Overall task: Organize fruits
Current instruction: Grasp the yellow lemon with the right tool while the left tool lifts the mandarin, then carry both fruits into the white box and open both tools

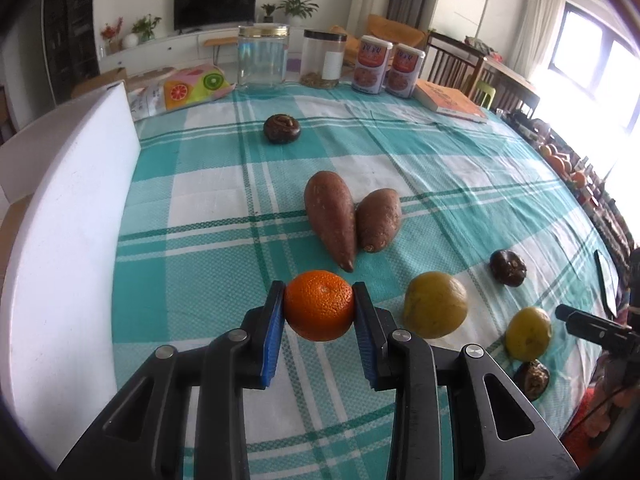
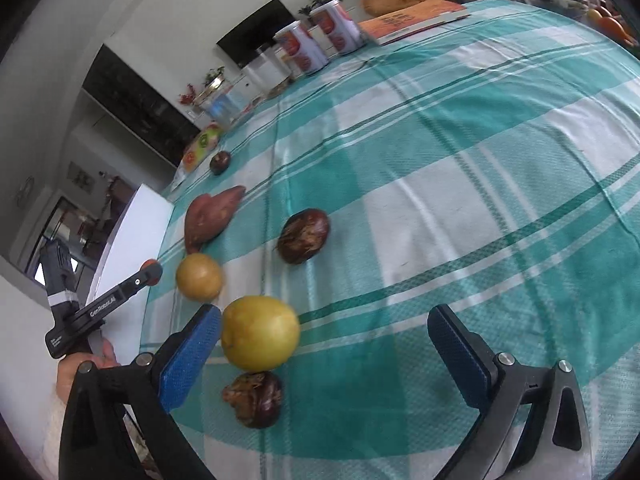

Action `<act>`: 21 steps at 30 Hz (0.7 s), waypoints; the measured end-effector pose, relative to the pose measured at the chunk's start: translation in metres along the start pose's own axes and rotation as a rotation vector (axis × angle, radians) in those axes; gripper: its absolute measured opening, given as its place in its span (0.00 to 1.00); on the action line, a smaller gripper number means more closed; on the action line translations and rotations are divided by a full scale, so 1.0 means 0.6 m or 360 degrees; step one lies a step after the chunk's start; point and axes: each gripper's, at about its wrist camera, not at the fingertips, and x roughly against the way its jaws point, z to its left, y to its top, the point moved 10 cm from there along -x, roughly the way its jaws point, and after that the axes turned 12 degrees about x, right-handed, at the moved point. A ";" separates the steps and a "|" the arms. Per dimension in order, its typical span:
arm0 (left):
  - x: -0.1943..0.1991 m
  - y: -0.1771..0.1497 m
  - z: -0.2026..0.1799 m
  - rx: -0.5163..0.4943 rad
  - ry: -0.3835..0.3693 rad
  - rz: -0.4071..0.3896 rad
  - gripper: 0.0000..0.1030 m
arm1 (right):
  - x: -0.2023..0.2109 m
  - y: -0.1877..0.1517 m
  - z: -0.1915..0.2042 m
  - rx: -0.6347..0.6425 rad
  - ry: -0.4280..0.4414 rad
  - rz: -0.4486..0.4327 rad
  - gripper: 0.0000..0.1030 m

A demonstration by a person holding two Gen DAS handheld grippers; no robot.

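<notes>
My left gripper [image 1: 319, 302] is shut on an orange [image 1: 319, 305], just above the checked tablecloth [image 1: 200, 184]. Beyond it lie two sweet potatoes [image 1: 334, 218] side by side. Two yellow fruits [image 1: 435, 305] [image 1: 528, 334] lie to its right, with dark brown water chestnuts at the far middle [image 1: 282, 129], at the right [image 1: 508, 267] and at the near right [image 1: 531, 379]. My right gripper [image 2: 324, 350] is open; its left pad [image 2: 188, 356] is beside a yellow fruit [image 2: 260, 333]. A dark chestnut [image 2: 254, 399] lies between the jaws, another [image 2: 304, 235] farther off. The left gripper [image 2: 150, 271] shows there at the left.
A white board [image 1: 72, 224] stands along the table's left edge. At the far edge stand a glass jar [image 1: 263, 58], a plastic jar [image 1: 323, 59], two cans [image 1: 388, 67], a book [image 1: 450, 102] and a fruit-print bag [image 1: 188, 88].
</notes>
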 end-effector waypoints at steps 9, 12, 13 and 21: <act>0.083 -0.032 -0.049 -0.0007 -0.0146 -0.0046 0.33 | -0.068 -0.007 0.049 0.0147 -0.0146 0.0281 0.50; 0.112 -0.041 -0.050 0.0011 -0.0184 -0.0051 0.33 | -0.060 -0.006 0.050 0.0130 -0.0138 0.0289 0.50; 0.124 -0.042 -0.049 0.0022 -0.0199 -0.0054 0.33 | -0.052 -0.001 0.052 0.0104 -0.0112 0.0257 0.50; 0.269 -0.018 -0.014 0.0133 -0.0313 -0.0186 0.33 | 0.030 0.063 0.156 0.0117 0.0108 0.0050 0.50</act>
